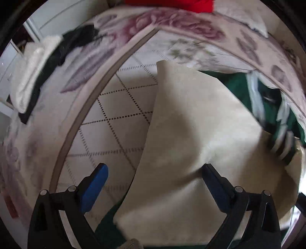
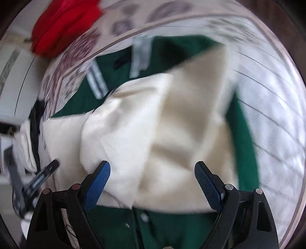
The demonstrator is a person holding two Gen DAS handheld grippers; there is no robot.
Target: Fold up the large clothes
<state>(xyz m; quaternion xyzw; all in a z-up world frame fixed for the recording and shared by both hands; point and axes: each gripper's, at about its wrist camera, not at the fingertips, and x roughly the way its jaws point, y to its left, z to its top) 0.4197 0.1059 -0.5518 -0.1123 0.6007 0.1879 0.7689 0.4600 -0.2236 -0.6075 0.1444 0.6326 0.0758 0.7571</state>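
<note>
A dark green jacket with white stripes lies on the bed, and its cream lining side is folded over it. My left gripper points down over the cream panel's left edge; it is open, with nothing pressed between the blue pads. In the right wrist view the cream fabric lies rumpled across the green jacket. My right gripper hovers open above it, gripping nothing. A blurred dark tool at the lower left looks like the other gripper.
The bed carries a white quilted cover with a purple floral border. A red garment lies at the far edge. White and black clothes are piled at the left, near a white cabinet.
</note>
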